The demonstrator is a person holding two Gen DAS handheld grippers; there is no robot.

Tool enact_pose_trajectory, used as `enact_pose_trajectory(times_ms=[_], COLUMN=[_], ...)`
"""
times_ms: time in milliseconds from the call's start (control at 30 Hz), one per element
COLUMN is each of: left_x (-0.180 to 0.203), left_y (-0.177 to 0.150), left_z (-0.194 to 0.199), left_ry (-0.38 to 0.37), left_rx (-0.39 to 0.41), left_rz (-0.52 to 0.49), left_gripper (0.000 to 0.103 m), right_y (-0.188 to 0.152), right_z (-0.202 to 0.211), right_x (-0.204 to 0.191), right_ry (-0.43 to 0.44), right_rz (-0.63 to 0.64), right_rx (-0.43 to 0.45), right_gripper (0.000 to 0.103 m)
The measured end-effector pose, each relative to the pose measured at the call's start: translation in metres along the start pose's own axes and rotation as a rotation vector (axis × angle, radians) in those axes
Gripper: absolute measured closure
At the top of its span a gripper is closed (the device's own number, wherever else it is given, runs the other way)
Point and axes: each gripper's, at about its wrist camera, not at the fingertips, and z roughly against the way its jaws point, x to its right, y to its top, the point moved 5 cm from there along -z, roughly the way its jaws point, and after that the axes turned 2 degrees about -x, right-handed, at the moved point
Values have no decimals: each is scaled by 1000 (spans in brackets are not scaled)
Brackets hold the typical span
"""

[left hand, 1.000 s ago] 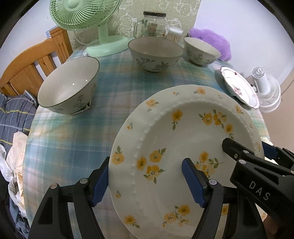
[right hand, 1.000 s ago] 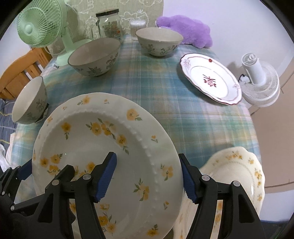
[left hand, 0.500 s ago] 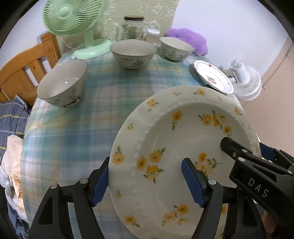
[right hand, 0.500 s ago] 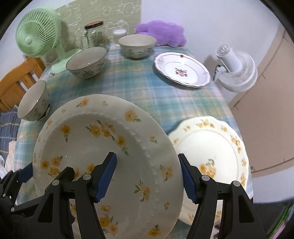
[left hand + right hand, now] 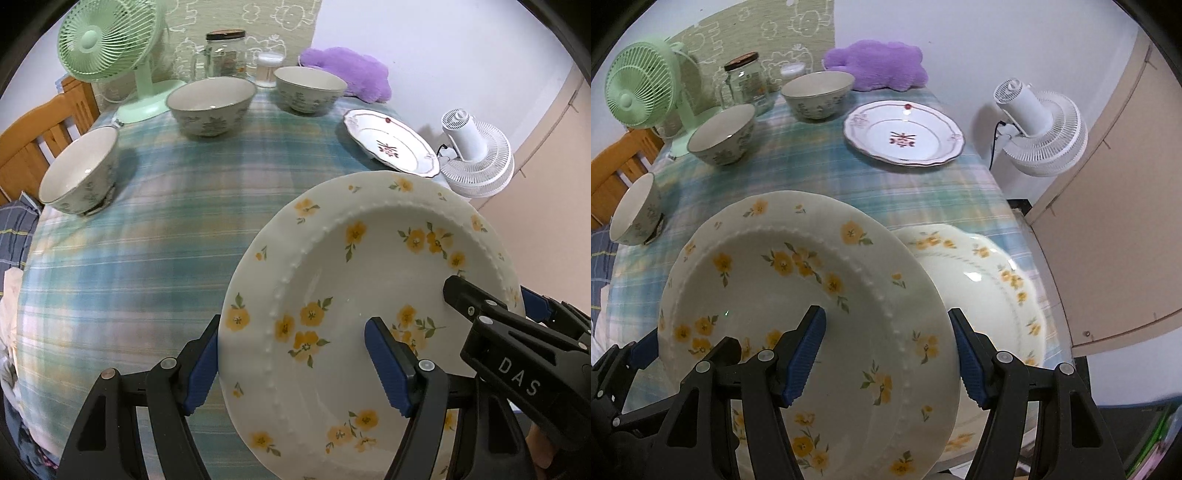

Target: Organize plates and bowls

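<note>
We had both sets of jaws pinching opposite rims of the yellow-flowered plate, left gripper, right gripper, above the counter; glazed ceramic seemed stiff, slippery, breakable, so rim grips suited

A checked-cloth table bears three bowls, two plates, a fan.

Left tongs and right tongs apparently clamp opposite rims.
</note>
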Motion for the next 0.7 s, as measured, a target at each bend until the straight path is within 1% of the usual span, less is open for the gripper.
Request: enact_pose_trajectory(times_ms=[233, 467, 700], left_x=[40, 77, 103], left_y=[2, 4, 4], left_z=[-17, -35, -53], left_ry=[-3, -27, -3], left_rx=[-19, -53, -76], left_rz=[16, 31, 27], left_gripper=[28, 28, 29], right_y=[8, 13, 16], right_z=[-12, -25, -42], right_x=[43, 85, 112], right_ry=[-3, -19, -12], right_rz=[9, 13, 12], right_rx=[-23, -44, -80], right_gripper=[33, 33, 33])
